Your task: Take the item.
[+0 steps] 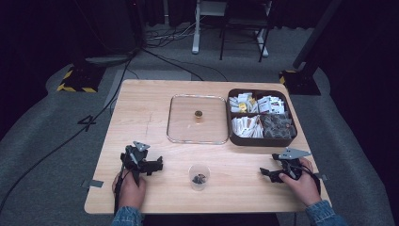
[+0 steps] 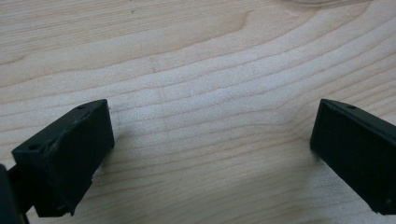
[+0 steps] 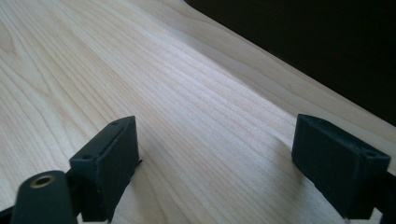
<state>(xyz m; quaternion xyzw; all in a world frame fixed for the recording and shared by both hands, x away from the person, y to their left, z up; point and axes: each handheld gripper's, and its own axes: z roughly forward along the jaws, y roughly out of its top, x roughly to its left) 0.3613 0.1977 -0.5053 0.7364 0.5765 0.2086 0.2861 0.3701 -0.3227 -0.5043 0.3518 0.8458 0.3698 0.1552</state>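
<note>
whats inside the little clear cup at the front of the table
The clear cup holds a small clump of dark pieces at its bottom; they are too small to identify. The rest of the cup looks empty. It stands on the table between the two grippers.

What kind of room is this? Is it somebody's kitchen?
Probably not a kitchen. It looks more like a lab or studio for recording. Cables run across a grey carpet, dark curtains hang around, and stand bases with yellow and black tape sit beside the wooden table.
</note>
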